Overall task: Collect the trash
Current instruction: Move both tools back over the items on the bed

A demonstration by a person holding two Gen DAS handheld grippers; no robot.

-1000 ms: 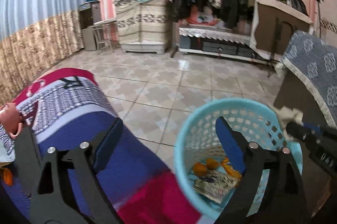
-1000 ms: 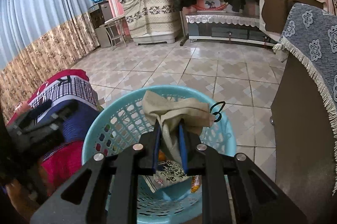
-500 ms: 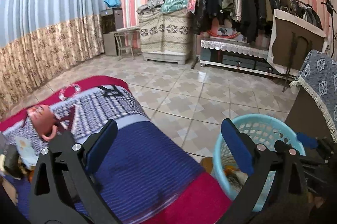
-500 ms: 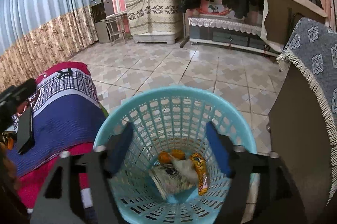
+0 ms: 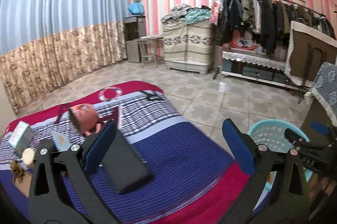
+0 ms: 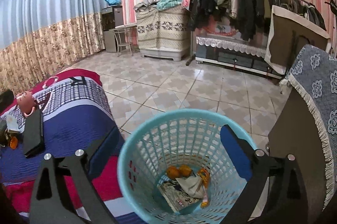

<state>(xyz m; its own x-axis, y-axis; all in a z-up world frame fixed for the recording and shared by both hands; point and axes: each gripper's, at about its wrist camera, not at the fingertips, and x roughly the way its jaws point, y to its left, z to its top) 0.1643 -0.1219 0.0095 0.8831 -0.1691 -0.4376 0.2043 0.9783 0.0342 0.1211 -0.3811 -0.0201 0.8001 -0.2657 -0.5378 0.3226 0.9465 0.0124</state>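
Turquoise basket (image 6: pixel 130 152) holds dropped rubbish at 6 o'clock; right gripper (image 6: pixel 170 152) and left gripper (image 5: pixel 168 146) gape wide, empty. Next, I judge: reach bed (image 5: pixel 168 152) litter at 9 o'clock.

Striped bedspread (image 5: pixel 172 152); pink mug (image 5: pixel 85 118); black case (image 5: pixel 124 163)

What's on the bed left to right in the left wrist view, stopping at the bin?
Small box → pink mug → black flat case → turquoise trash basket on the floor past the bed's edge.
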